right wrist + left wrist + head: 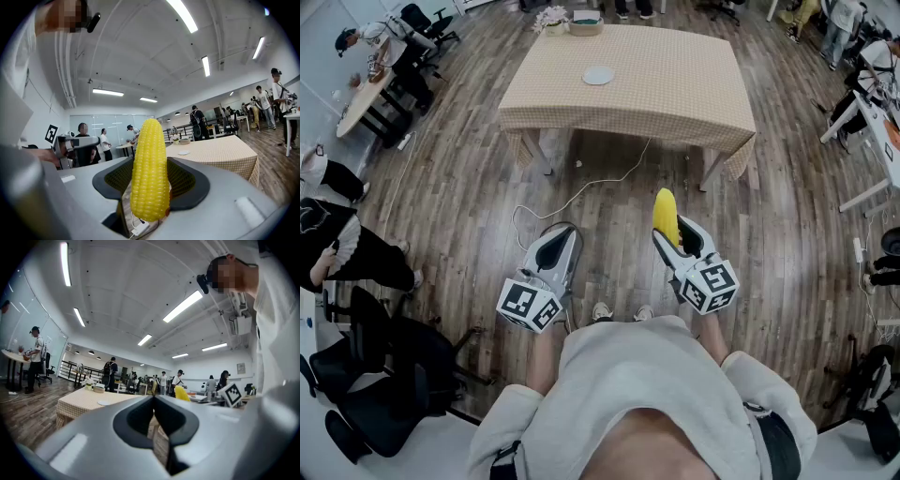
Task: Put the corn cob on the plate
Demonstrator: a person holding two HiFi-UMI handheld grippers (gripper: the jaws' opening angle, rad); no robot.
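Observation:
A yellow corn cob (150,168) stands between the jaws of my right gripper (151,183), which is shut on it; its tip pokes out past the jaws toward the table. In the head view the corn cob (665,214) sticks out ahead of the right gripper (678,242), held over the wood floor. My left gripper (555,246) is level beside it, its jaws closed together with nothing between them (153,420). The small pale plate (598,75) lies on the checked table (675,94) well ahead of both grippers, and the plate (183,152) shows small in the right gripper view.
A basket (586,23) and flowers (550,17) stand at the table's far edge. A white cable (581,192) trails on the wood floor in front of the table. People, desks and chairs (356,281) stand at the left and right sides.

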